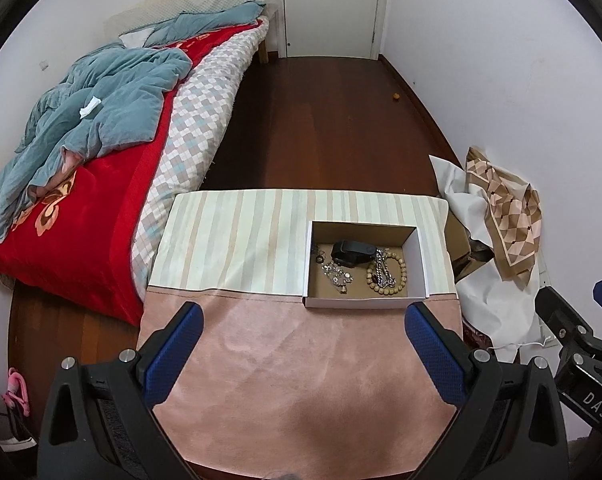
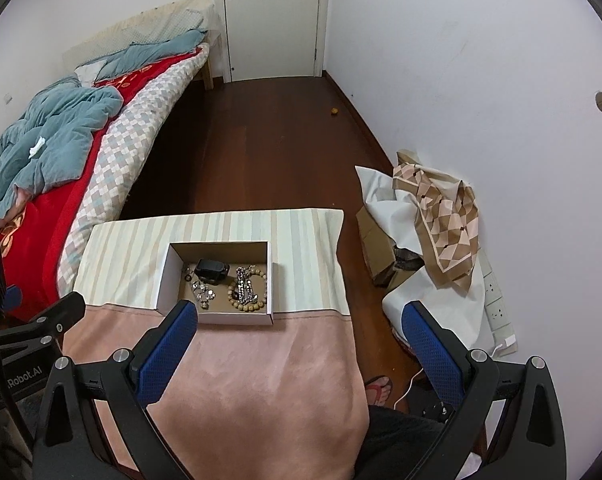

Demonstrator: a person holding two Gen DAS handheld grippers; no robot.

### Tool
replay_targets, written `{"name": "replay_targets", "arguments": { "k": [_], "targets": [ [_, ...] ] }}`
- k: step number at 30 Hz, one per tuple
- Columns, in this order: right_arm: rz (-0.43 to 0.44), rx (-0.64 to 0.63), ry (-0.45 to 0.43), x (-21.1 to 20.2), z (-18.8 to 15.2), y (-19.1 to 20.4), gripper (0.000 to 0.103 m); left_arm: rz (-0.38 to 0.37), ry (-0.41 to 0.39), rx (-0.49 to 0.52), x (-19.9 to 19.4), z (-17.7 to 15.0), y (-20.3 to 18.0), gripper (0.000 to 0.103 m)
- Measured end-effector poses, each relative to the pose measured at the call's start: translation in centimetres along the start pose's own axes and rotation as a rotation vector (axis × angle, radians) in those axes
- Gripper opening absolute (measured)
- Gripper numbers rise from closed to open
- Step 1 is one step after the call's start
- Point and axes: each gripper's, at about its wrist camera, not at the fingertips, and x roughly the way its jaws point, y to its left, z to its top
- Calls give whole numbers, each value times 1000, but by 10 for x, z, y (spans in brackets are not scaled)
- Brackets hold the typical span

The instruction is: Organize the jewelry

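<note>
Cloth-covered desk [image 1: 261, 360]: jewelry [image 1: 357, 266] already lies in the box [image 1: 365, 302] ahead of both spread, empty grippers — left gripper [image 1: 303, 354], right gripper [image 2: 297, 354] — sorted, or awaiting sorting.

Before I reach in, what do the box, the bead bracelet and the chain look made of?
Box: cardboard, white matte outside, raw brown inside. Bead bracelet: likely wood, tan matte round beads. Chain: apparently metal, silvery glinting links.
</note>
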Motion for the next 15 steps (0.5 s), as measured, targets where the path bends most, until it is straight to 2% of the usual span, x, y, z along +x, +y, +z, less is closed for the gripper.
{"name": "replay_targets", "arguments": {
  "k": [15],
  "targets": [
    [3,-24,26,2,0,5,103,2,4,-2,1,-4,3,103]
  ]
}}
